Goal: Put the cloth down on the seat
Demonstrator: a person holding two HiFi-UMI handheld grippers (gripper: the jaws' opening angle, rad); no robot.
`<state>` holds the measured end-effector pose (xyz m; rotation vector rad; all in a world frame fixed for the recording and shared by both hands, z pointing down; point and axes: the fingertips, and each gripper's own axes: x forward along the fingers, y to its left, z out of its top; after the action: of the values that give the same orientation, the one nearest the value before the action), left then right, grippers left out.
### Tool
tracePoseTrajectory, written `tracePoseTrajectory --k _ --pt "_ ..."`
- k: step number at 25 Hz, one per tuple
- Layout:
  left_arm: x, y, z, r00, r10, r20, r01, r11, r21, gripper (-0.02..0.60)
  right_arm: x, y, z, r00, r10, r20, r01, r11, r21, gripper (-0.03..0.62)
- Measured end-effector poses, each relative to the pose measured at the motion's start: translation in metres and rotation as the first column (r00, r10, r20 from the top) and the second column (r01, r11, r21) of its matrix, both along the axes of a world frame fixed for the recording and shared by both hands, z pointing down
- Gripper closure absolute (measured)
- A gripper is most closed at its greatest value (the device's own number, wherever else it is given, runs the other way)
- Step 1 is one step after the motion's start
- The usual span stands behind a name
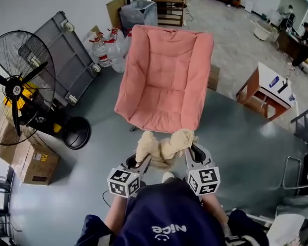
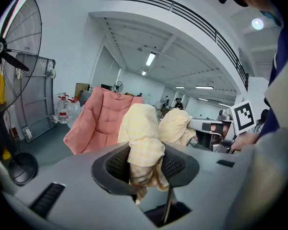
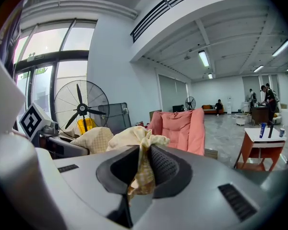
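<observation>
The cream checked cloth (image 1: 164, 146) is held bunched between both tongs. The left tongs (image 1: 143, 162) are clamped on a thick fold, and the right tongs (image 1: 191, 151) are pinched narrow on a thin edge. Its long axis is stretched across between them. The seat (image 1: 156, 118) of the pink chair lies straight ahead, just beyond the cloth, and is judged about equally near both.

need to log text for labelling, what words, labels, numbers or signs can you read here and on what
"nice": on the person's dark shirt, upside down in the head view.
Box stickers: too small to read.
Bottle labels: too small to read.
Tube on the small table: too small to read.
Cubes: square marker patterns only, no words.
</observation>
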<state>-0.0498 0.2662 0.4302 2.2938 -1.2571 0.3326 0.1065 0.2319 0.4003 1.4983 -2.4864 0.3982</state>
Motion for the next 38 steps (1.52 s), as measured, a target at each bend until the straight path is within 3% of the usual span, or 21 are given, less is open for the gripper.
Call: tracePoseTrajectory --k 5,10,17,25,38 --pt "0.037 -0.023 0.005 1.0 0.005 0.004 -0.005 1.0 0.012 0.422 0.031 -0.022 0.005 1.0 -0.023 -0.001 0.023 1.0 0.002 0.516" --pt "0.062 -0.029 0.017 1.0 0.021 0.009 -0.021 0.999 -0.032 0.422 0.048 -0.024 0.017 1.0 -0.006 0.022 0.007 0.999 -0.037 0.516" --pt "0.066 -0.052 0.025 0.999 0.043 0.017 -0.042 0.998 -0.038 0.42 0.054 -0.039 0.026 0.999 0.017 0.029 -0.015 0.998 -0.061 0.516" --pt "0.044 -0.119 0.033 0.997 0.073 -0.012 -0.074 0.996 -0.048 0.42 0.033 -0.09 0.029 0.998 0.06 0.001 -0.06 0.995 -0.075 0.516" --pt "-0.026 -0.29 0.042 0.988 0.153 -0.023 -0.154 0.987 -0.047 0.42 -0.034 -0.242 0.038 0.991 0.127 -0.037 -0.131 0.986 -0.107 0.516"
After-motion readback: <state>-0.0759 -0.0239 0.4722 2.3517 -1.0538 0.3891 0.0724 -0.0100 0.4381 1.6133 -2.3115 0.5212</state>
